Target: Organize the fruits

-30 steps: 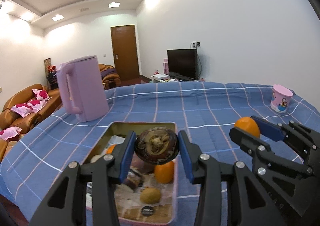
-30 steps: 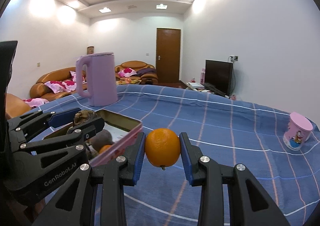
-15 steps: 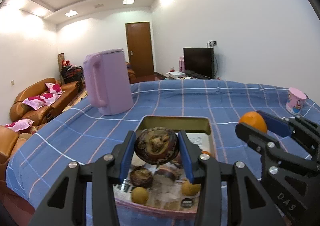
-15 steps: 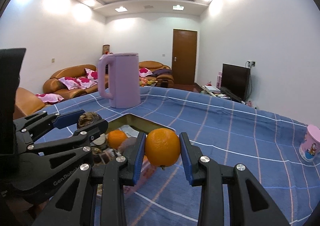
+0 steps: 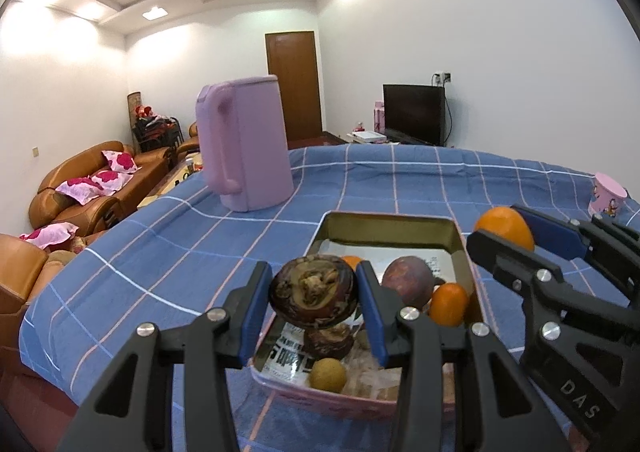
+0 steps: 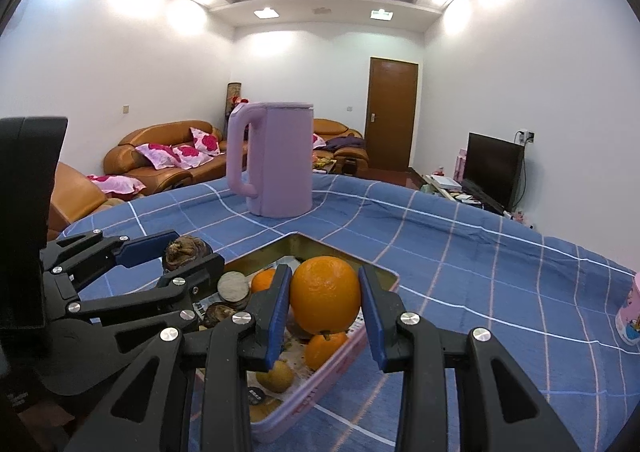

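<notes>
Both grippers have swung over the pink-rimmed rectangular metal tin [image 5: 460, 236]; the left gripper [image 5: 314, 292] clamps one dark brown mangosteen [image 5: 313, 291]; the right gripper [image 6: 325, 302] clamps one round orange [image 6: 325, 294]; two smaller oranges [image 5: 449, 303] lie inside.

The left gripper [image 5: 314, 292], closed on a dark brown fruit [image 5: 313, 291], is now carried over the near left part of the tin tray [image 5: 388, 222], where a second ago it was held over the tray's near middle. The right gripper [image 6: 324, 300], clamped on the orange [image 6: 325, 300], is now brought above the tin tray's near right edge, whereas a second ago it was held beside the tray, over the blue checked cloth [image 6: 480, 252].
</notes>
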The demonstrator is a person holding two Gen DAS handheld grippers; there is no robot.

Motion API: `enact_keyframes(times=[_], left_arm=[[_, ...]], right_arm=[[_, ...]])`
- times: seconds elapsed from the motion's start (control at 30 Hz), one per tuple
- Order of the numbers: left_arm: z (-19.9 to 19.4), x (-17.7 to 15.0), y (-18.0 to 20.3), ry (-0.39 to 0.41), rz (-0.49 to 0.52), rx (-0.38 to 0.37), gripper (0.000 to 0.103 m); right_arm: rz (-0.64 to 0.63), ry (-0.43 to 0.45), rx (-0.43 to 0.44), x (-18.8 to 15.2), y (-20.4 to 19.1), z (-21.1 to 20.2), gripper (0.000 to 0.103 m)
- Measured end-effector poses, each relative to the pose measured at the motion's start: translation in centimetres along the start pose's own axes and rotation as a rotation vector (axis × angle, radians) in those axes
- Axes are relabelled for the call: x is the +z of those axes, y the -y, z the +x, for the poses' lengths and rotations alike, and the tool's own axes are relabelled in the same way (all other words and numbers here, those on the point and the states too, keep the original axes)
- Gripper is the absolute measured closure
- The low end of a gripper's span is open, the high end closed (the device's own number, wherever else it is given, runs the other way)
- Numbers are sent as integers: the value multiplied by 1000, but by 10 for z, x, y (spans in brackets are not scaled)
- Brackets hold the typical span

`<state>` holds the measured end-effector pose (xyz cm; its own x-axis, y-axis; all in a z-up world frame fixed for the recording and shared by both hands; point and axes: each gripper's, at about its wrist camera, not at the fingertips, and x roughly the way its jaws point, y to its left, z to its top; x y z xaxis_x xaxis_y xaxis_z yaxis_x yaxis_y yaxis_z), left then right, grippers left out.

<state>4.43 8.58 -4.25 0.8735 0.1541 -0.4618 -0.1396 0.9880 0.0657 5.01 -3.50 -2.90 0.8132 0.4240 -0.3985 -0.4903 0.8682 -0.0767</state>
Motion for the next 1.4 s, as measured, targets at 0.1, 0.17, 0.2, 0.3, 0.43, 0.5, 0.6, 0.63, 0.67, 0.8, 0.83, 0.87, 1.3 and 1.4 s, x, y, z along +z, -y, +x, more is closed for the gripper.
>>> enact_keyframes(times=[0.1,0.17,0.2,0.3,0.43,0.5,0.6,0.63,0.67,0.8,0.83,0.87,1.3,1.4], left_arm=[[4,-3,-5,-21,-5,2,58],[8,-5,-7,-39,-10,1,58],[9,-7,-8,-49,-11,1,58],[15,-11,-11,-70,-15,2,58],[20,-15,-13,-96,-16,-3,58],[22,-17,-12,-108,-13,-4,58],[24,-19,-11,-119,-12,0,57],[25,-19,-11,-123,-10,-2,57],[25,-19,-11,-125,-10,-4,57],[24,-20,-10,-130,-5,1,55],[24,-20,-11,-130,-8,4,54],[23,-19,-11,-129,-11,4,51],[-7,-7,-12,-33,-28,5,26],[-12,-6,-11,-19,-30,5,26]], right_arm=[[-7,-28,11,-3,-4,8,67],[-12,-54,18,-5,-7,14,67],[-14,-67,23,-7,-9,16,67],[-19,-114,37,-10,-13,26,67],[-20,-162,53,-15,-16,32,67],[-15,-182,55,-17,-15,35,67],[-4,-196,63,-18,-13,37,66],[-2,-205,66,-19,-13,38,66],[2,-209,63,-19,-12,38,66],[9,-210,61,-20,-10,37,62],[10,-211,55,-20,-10,37,60],[12,-210,52,-20,-9,37,59],[67,-84,-31,-12,8,-2,47],[74,-62,-51,-10,11,-12,47]])
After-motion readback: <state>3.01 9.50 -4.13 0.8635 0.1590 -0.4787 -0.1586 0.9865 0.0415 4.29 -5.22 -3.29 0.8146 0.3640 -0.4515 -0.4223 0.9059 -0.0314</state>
